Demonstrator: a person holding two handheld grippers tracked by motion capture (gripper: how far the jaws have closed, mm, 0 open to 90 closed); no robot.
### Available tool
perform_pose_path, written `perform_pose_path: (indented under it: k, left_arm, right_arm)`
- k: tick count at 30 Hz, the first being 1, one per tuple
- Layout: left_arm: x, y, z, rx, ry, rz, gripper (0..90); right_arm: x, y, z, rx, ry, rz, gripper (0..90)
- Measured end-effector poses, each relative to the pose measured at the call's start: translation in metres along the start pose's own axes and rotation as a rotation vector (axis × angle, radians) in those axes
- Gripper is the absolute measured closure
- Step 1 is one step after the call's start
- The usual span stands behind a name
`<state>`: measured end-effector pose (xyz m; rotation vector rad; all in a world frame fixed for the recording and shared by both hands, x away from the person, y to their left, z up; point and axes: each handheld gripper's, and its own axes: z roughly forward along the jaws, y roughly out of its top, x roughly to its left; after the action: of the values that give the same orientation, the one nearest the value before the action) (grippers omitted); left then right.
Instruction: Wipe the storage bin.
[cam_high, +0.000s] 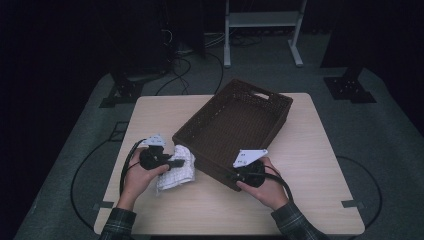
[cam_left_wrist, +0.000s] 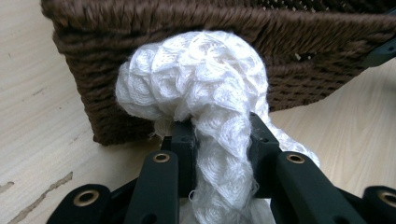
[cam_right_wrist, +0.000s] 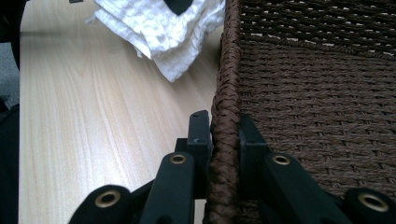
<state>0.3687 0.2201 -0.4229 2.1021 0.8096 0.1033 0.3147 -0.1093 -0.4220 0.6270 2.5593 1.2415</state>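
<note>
Near the worktop's front edge, left tongs (cam_high: 176, 163) clench the white cloth (cam_high: 176, 171); right tongs (cam_high: 235, 175) pinch the wicker basket (cam_high: 235, 127) rim. Next: lift cloth over rim, release inside.

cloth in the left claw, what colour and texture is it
White, with a waffle-like weave; the cloth shows best in the left gripper view.

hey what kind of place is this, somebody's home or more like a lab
Probably a lab or recording studio, not a home: a lone wooden table on grey floor, black stands bolted around it, loose cables, dark surroundings.
</note>
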Motion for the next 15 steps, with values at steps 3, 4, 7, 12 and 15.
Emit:
perform_pose_path:
  k: [3,4,7,12,15]
  left_arm:
    - [-0.0029,0.0035,-0.0053,-0.022,-0.002,0.003,69.4]
    - [-0.0039,0.0047,-0.0067,-0.030,-0.001,0.008,69.4]
    - [-0.0062,0.0068,-0.0086,-0.038,-0.001,0.022,69.4]
    - [-0.0074,0.0069,-0.0081,-0.046,-0.009,0.020,69.4]
    - [-0.0054,0.0046,-0.0037,-0.040,-0.018,0.004,69.4]
  right_arm:
    - [0.0000,-0.0001,-0.0001,0.000,0.000,-0.001,79.1]
    - [0.0000,-0.0001,0.0000,-0.001,0.000,-0.001,79.1]
    - [-0.0001,-0.0001,-0.0001,-0.001,0.000,-0.001,79.1]
    - [0.0000,0.0000,-0.0001,0.000,0.000,0.001,79.1]
    - [0.0000,-0.0001,0.0000,-0.001,-0.001,-0.002,79.1]
